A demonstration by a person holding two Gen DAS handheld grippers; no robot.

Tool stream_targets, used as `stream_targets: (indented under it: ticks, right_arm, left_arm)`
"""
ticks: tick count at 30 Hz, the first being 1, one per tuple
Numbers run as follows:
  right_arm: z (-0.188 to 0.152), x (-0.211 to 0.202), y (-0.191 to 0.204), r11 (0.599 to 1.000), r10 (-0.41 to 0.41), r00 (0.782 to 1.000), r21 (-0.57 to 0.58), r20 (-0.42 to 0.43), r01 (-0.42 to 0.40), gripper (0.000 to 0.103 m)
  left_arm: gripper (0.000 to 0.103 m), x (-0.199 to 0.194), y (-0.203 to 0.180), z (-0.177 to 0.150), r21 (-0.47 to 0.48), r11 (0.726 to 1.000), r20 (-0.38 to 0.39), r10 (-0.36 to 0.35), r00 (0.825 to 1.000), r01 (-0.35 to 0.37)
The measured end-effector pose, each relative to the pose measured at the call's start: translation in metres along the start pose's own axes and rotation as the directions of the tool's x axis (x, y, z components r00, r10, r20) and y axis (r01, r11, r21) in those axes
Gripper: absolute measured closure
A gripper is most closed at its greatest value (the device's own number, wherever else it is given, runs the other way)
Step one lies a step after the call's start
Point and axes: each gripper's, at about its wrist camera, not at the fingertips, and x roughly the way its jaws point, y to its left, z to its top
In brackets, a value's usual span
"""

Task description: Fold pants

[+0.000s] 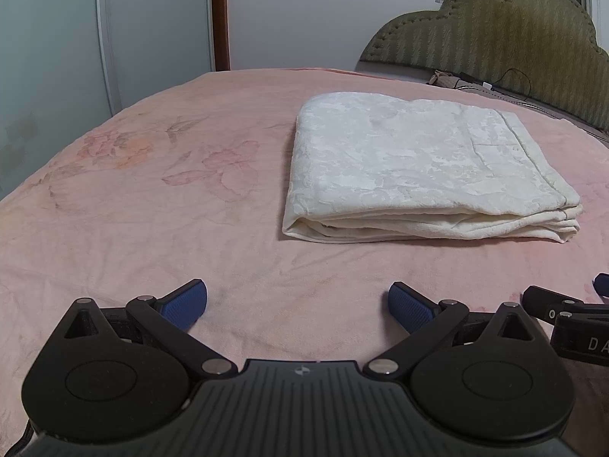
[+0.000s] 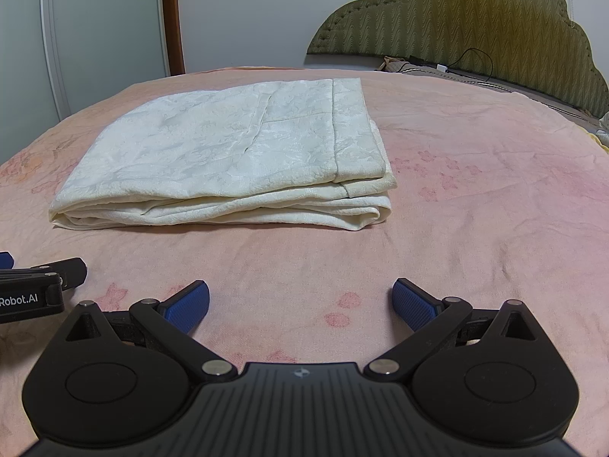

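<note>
Lying folded: pants (image 1: 426, 167) on bed (image 1: 152, 198).

Cream-white pants (image 1: 426, 167) (image 2: 228, 160) with a faint woven pattern, folded into a thick, flat rectangular stack of several layers. Lying on the pink bed cover, layered edges facing the cameras, rounded fold on the left, seamed hem band along the right side. Touched by nothing.

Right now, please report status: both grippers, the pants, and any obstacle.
Left gripper open, empty. Right gripper open, empty. White pants folded flat on pink bedspread, ahead of both grippers. Nothing in the way.
</note>
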Motion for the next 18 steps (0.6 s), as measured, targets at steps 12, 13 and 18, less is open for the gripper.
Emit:
stream_targets:
  ticks: [12, 13, 18]
  right_arm:
    - [0.0000, 0.0001, 0.0000, 1.000, 0.000, 1.000, 0.000, 0.000, 0.000, 0.000]
    - [0.0000, 0.0001, 0.0000, 1.000, 0.000, 1.000, 0.000, 0.000, 0.000, 0.000]
    - [0.0001, 0.0002, 0.0000, 1.000, 0.000, 1.000, 0.000, 0.000, 0.000, 0.000]
  left_arm:
    - [0.000, 0.0002, 0.0012, 0.0000, -0.007, 1.000, 0.001, -0.006, 1.000, 0.006]
    - [0.001, 0.0002, 0.0018, -0.0003, -0.011, 1.000, 0.002, -0.009, 1.000, 0.009]
    - [0.000, -0.0002, 0.0021, -0.0005, -0.018, 1.000, 0.004, -0.012, 1.000, 0.012]
